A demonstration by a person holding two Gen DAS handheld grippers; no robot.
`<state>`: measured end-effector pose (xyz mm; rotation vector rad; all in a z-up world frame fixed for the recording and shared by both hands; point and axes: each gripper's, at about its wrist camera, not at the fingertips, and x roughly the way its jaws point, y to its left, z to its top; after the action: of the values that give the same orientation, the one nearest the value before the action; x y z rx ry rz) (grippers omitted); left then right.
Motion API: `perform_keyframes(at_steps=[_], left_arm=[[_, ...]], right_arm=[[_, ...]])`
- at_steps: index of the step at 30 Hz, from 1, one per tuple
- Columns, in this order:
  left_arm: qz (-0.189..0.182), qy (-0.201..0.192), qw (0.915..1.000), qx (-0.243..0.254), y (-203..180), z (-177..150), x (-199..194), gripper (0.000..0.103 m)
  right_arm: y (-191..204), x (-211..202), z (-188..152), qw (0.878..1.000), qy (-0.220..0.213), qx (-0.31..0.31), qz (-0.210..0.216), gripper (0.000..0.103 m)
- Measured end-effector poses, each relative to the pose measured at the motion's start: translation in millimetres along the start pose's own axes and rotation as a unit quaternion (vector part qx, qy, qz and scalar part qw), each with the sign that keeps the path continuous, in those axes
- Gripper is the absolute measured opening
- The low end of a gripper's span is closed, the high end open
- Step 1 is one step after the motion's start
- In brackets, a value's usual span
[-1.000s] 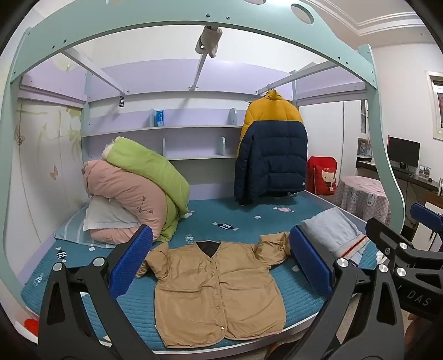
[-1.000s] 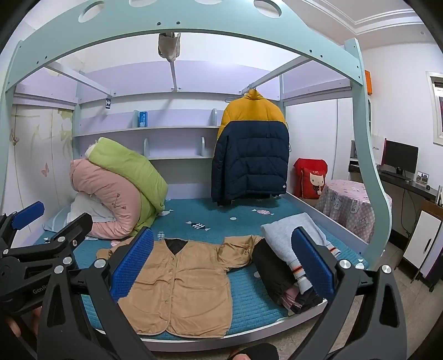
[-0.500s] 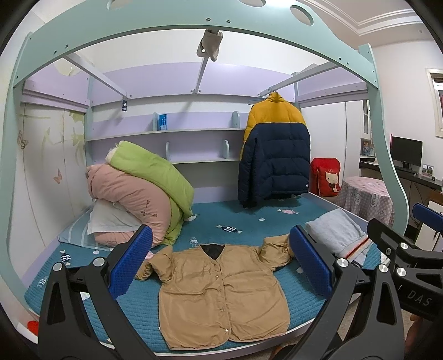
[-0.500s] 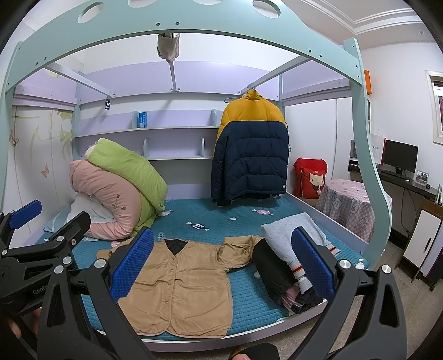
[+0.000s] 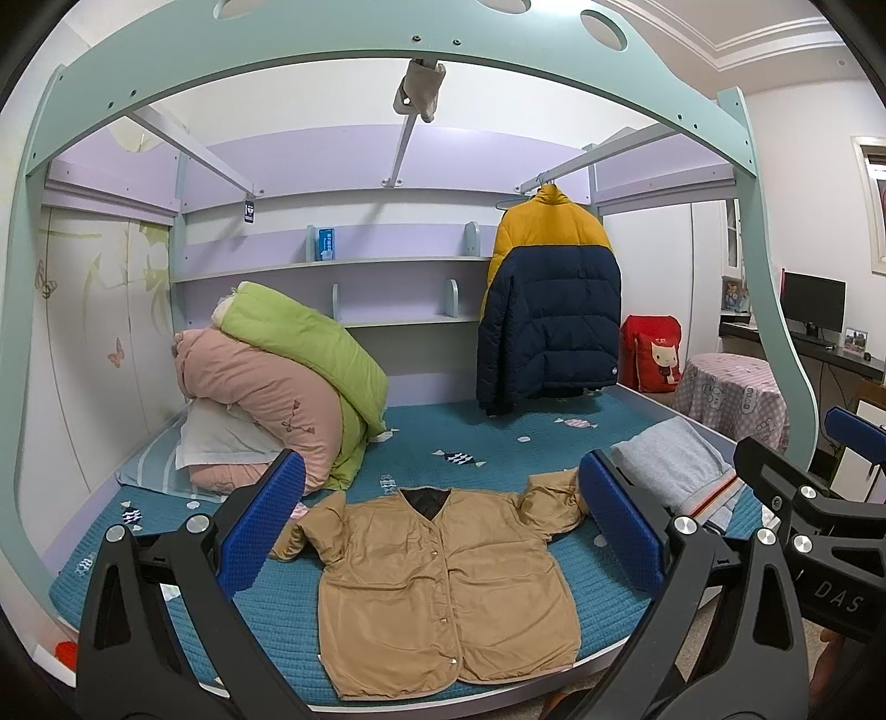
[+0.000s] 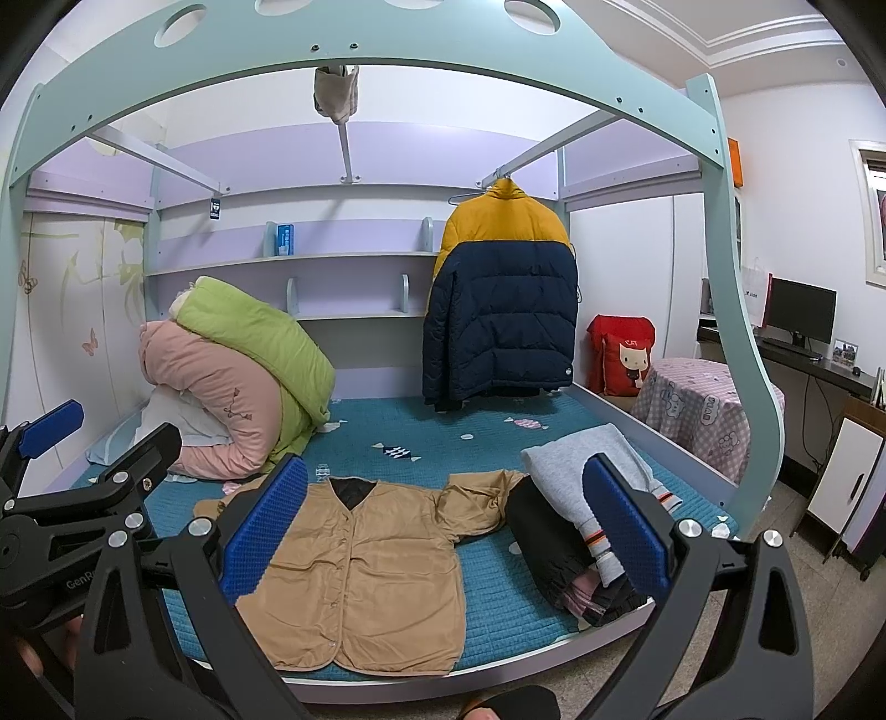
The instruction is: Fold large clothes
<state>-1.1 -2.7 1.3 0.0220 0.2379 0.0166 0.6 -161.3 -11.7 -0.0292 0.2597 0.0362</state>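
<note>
Bed (image 5: 487, 443) w/ teal quilted mattress fills both views, under a pale green bunk frame (image 5: 387, 52). At the back left, a pile of bedding (image 5: 277, 382): pink and green quilts on a pillow. Navy/yellow puffer jacket (image 5: 548, 310) hangs from a rail at the back right, not part of the fold as far as I can judge.

Task item: tan jacket (image 5: 437, 587) lies front-up, buttoned, near the front edge of the bed, roughly centre. Body spread flat, hem toward the camera. Both sleeves out to the sides but bunched/crumpled, esp. the one by the grey garment (image 6: 592, 476). That grey piece sits on a dark pile (image 6: 554, 554) at the bed's front right, just beside the tan sleeve.

Left gripper (image 5: 437, 526) and right gripper (image 6: 443, 526): jaws wide apart on both, holding nothing, well short of the cloth.

Progress, my read: zero folds made. Jacket laid out only. Left to do: smooth sleeves, fold them in over the body, then fold body up. Grey and dark clothes prob. wait too.
</note>
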Motion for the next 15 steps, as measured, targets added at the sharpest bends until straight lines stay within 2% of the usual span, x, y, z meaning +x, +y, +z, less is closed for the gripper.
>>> perform_keyframes(at_steps=[15], left_arm=[[0.000, 0.000, 1.0000, 0.000, -0.7, 0.0, -0.1, 0.099]], right_arm=[[0.0, 0.1, 0.3, 1.000, 0.000, 0.000, 0.000, 0.096]])
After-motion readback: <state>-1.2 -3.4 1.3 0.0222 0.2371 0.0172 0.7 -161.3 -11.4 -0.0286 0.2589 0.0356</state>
